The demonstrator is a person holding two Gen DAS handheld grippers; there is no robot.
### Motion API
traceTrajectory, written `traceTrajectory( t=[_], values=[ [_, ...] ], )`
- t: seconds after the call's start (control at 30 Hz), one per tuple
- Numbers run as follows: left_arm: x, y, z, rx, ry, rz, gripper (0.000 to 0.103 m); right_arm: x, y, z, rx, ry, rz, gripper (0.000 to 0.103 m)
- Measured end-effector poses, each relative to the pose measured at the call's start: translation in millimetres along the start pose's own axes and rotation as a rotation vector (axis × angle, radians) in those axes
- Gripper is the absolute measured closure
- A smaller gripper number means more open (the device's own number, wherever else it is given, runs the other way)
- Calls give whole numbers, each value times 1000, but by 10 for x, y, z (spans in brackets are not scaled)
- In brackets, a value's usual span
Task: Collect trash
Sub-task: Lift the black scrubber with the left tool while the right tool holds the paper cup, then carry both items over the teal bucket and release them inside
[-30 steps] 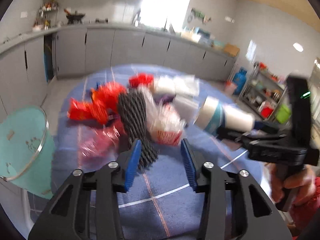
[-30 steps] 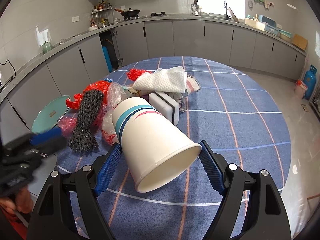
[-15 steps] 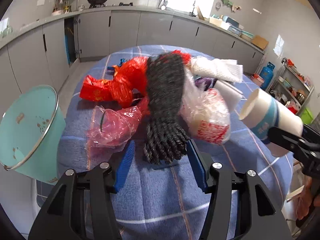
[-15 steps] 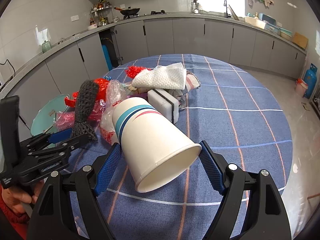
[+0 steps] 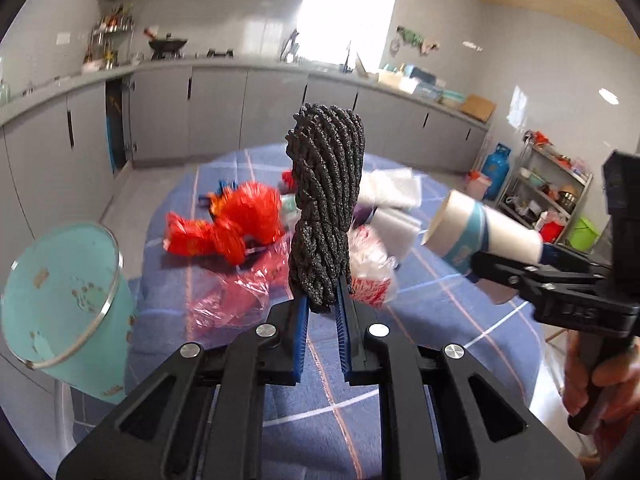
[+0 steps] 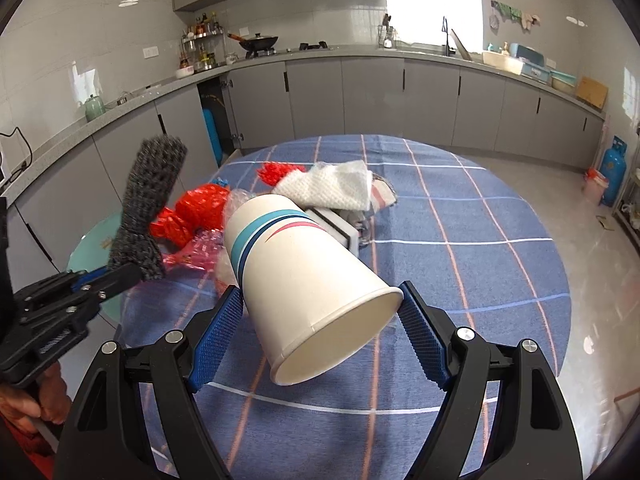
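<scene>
A black foam net sleeve [image 5: 326,200] stands upright above the table, lifted clear of the trash pile. My left gripper [image 5: 322,304] has its jaws closing tight on the sleeve's lower end, both blue pads pressing it. In the right wrist view the same sleeve [image 6: 150,200] and left gripper [image 6: 116,276] hang at the left, over the table's edge. My right gripper [image 6: 320,300] is shut on a white paper cup [image 6: 304,272] with blue stripes, tilted with its mouth toward the camera. The left wrist view shows that cup [image 5: 480,232] at the right.
A teal bin [image 5: 60,288] stands beside the table at the left. On the blue checked tablecloth [image 6: 460,272] lie red plastic bags [image 5: 240,216], a clear pinkish bag [image 5: 236,292], a white paper towel [image 6: 332,188] and a sponge [image 6: 340,228]. Grey kitchen cabinets run behind.
My left gripper slid around the black net sleeve, shut on its end and lifted it off the pile. The right gripper and its cup stayed put.
</scene>
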State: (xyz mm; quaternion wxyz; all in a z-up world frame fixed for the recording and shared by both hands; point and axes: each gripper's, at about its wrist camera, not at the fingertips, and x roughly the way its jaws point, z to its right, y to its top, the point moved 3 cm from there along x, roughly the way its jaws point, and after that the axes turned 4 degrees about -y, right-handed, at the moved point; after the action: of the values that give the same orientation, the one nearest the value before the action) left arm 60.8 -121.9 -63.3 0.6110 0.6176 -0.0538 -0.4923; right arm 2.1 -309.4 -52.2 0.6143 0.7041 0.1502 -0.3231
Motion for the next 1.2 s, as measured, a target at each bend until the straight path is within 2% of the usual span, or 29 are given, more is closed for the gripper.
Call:
traceTrajectory(
  t=[0.13,0.27,0.37,0.7,0.93,1.2],
  values=[
    [-274,62,-168,-21,32,44,90,-87,20,-135,-23,14,23,25],
    [-483,62,-365,-14,125,74,90,-124,43,-307,-37,43,33,25],
    [-606,67,-643,-60,178,83,90,-116,76,-454,-37,72,39,25],
    [-982,50,-1421,-168,353,113,90,39,345,-1291,-92,207,56,25],
    [-984,-38,-1889,-245,421,66,90,274,552,-1956,-169,269,54,25],
    [-771,-267,-2368,-347,438,-29,90,886,594,-2620,-190,325,-63,25]
  ],
)
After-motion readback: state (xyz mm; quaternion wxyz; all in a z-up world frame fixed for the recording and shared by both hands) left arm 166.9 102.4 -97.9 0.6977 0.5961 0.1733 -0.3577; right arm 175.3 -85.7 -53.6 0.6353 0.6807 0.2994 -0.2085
